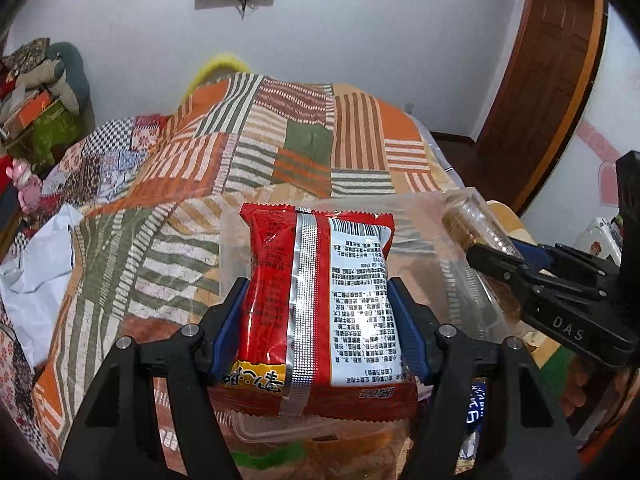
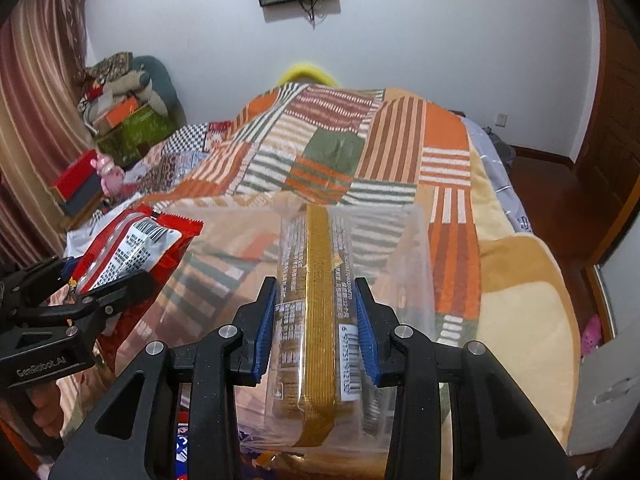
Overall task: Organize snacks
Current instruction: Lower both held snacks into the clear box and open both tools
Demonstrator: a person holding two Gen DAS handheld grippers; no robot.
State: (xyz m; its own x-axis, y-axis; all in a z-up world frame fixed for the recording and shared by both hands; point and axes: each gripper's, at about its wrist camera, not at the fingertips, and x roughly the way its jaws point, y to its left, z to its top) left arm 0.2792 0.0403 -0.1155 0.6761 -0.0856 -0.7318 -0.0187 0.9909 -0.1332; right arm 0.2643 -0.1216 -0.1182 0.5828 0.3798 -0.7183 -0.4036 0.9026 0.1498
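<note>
While claws grip both packets, a clear tub [image 1: 280,438] shows partly.

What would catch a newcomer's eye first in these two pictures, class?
First, the red snack packet, back side up with its barcode and silver seam, clamped in the left gripper. Next, the clear biscuit pack with a gold seam, pinched in the right gripper. Behind both spreads the orange, green and white patchwork bedspread over the bed.
</note>
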